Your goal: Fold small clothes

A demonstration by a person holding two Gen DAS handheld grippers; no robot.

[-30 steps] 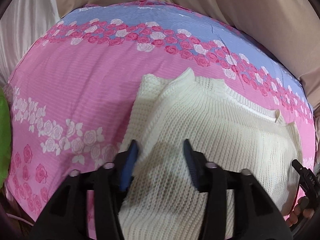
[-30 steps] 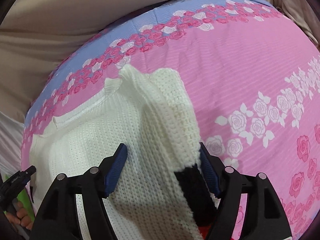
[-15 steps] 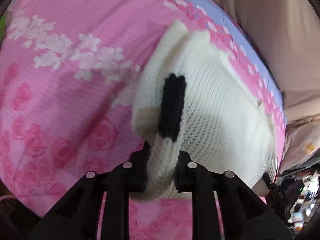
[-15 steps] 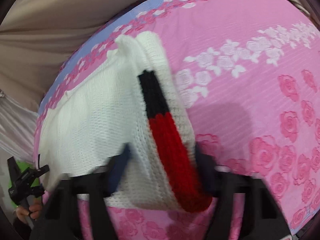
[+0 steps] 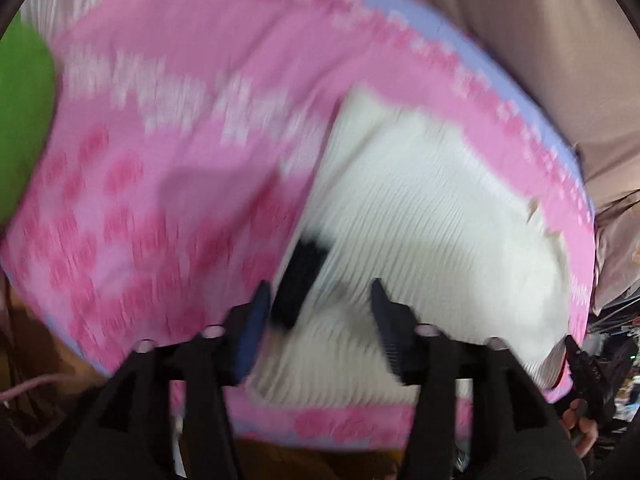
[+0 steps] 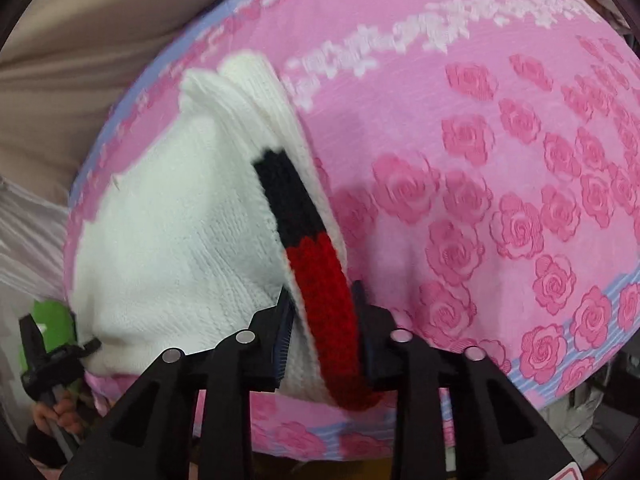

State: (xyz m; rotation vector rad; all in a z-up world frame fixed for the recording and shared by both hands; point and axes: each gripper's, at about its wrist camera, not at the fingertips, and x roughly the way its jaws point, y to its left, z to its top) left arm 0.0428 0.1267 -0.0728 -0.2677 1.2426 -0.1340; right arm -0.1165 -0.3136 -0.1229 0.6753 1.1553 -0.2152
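Note:
A small white knitted sweater (image 6: pixel 172 216) with a black and red stripe (image 6: pixel 320 280) lies on the pink rose-patterned bed cover (image 6: pixel 500 160). My right gripper (image 6: pixel 322 328) is shut on the sweater's striped near edge. In the blurred left wrist view the sweater (image 5: pixel 420 216) lies in front of my left gripper (image 5: pixel 316 320), which is open and empty just above its near edge, beside a black patch (image 5: pixel 300 280). The left gripper also shows at the sweater's far corner in the right wrist view (image 6: pixel 52 356).
A green object (image 5: pixel 20 120) lies at the bed's left side. Beige fabric (image 5: pixel 520 20) backs the bed. The cover's near edge (image 6: pixel 320 440) is just below the grippers. The right gripper's tip (image 5: pixel 588 372) shows at the lower right of the left view.
My left gripper has opened and let go of the sweater edge, and it is moving fast. My right gripper has closed on the striped edge and pulled it nearer.

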